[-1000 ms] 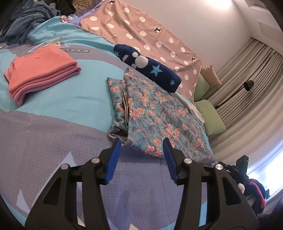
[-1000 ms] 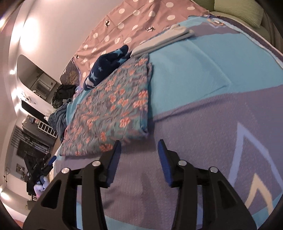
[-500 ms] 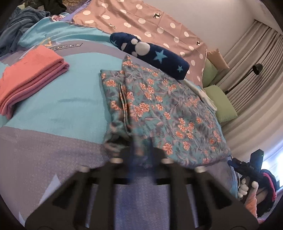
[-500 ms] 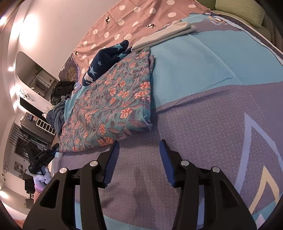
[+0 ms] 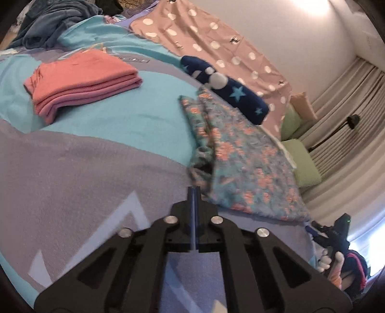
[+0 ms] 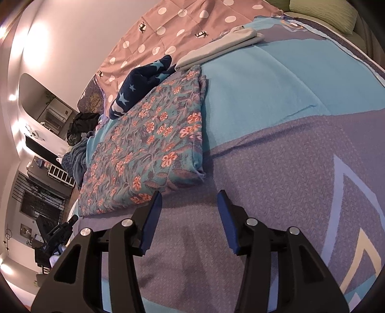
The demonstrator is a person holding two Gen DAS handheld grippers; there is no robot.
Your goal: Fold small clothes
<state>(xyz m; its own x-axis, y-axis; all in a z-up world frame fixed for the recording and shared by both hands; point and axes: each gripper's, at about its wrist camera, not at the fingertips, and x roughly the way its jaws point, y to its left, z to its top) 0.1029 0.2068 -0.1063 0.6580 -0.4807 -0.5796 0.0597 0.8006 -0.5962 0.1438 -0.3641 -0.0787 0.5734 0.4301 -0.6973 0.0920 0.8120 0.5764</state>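
Note:
A floral cloth (image 5: 243, 154) lies folded flat on the bed, also seen in the right wrist view as floral cloth (image 6: 149, 144). My left gripper (image 5: 193, 190) has its jaws together right at the cloth's rumpled near-left corner, and the hem seems pinched between the pads. My right gripper (image 6: 190, 199) stands open just short of the cloth's near-right corner, its left fingertip (image 6: 157, 196) by the hem, nothing between the jaws. The right gripper and a gloved hand (image 5: 329, 260) show at the left view's lower right.
A folded pink garment (image 5: 81, 81) lies at the left. A navy star-print roll (image 5: 231, 91) sits behind the floral cloth, with a folded pale garment (image 6: 221, 50) further back. A polka-dot quilt (image 5: 204, 38), green pillows (image 5: 303, 159), dark clothes pile (image 5: 55, 21).
My left gripper went from open to shut at the cloth's near corner and then drew back a little; the corner now looks bunched. The right gripper has kept still and open.

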